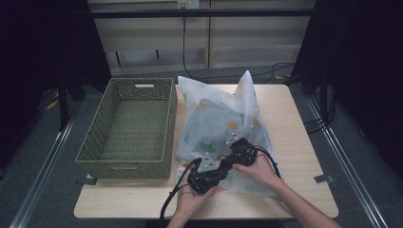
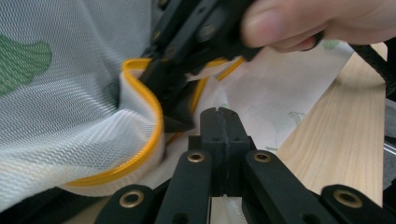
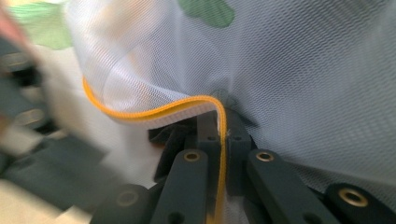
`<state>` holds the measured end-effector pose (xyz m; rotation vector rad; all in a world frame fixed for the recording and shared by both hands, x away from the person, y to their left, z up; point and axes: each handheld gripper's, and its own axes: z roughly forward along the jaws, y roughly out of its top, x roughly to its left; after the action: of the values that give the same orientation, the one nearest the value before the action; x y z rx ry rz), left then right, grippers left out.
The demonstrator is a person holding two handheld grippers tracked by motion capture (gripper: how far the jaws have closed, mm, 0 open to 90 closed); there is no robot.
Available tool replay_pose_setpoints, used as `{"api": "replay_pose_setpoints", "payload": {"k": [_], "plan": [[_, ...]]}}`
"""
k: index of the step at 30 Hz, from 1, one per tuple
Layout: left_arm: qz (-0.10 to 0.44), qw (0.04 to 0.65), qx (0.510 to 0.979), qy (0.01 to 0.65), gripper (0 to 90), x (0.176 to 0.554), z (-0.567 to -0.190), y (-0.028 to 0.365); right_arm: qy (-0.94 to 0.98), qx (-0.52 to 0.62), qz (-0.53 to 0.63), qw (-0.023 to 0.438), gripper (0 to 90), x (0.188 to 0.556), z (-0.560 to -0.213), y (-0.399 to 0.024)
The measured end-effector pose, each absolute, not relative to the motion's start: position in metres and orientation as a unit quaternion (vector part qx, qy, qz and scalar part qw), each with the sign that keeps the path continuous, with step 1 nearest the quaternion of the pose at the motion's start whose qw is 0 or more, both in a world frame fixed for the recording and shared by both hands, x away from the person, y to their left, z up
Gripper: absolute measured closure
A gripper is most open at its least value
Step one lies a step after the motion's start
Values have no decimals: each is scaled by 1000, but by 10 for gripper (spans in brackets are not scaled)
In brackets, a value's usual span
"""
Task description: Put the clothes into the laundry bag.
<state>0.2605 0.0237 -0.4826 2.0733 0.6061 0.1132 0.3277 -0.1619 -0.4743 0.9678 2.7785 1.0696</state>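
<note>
A white mesh bag [image 1: 223,118] with green and orange prints and a yellow-orange trimmed edge [image 2: 148,140] lies on the wooden table [image 1: 294,142]. Both grippers meet at its front edge. My right gripper [image 1: 232,157] [image 3: 219,122] is shut on the trimmed edge [image 3: 154,112], which runs down between its jaws. My left gripper [image 1: 219,167] [image 2: 218,116] is shut, its tips lying on the white fabric just in front of the right gripper's jaws. I cannot tell whether any mesh is pinched in it. A hand [image 2: 317,23] holds the right gripper.
An empty green woven basket [image 1: 97,142] stands at the left of the table, close beside the bag. Black cables [image 1: 173,190] trail from the grippers over the front edge. Bare tabletop shows to the right of the bag.
</note>
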Motion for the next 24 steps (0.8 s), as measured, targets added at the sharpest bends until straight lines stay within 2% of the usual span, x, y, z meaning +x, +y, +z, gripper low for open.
{"api": "replay_pose_setpoints", "payload": {"k": [6, 14, 16, 18, 21, 22, 24], "plan": [[42, 474, 847, 238, 900, 258, -479, 21, 888, 318, 330, 47, 890, 339, -480, -160], [38, 487, 843, 223, 900, 254, -466, 15, 875, 342, 335, 74, 891, 368, -480, -157], [22, 495, 840, 219, 900, 254, -465, 13, 871, 353, 333, 84, 891, 374, -480, -158], [49, 468, 856, 215, 900, 251, -464, 8, 866, 360, 336, 86, 890, 382, -482, -162], [45, 463, 849, 249, 897, 256, -476, 10, 866, 354, 343, 80, 891, 378, -482, -164], [57, 457, 846, 269, 881, 258, -483, 13, 868, 352, 340, 82, 890, 374, -480, -164], [72, 448, 845, 284, 725, 260, -488, 18, 870, 345, 345, 79, 889, 367, -477, -166]]}}
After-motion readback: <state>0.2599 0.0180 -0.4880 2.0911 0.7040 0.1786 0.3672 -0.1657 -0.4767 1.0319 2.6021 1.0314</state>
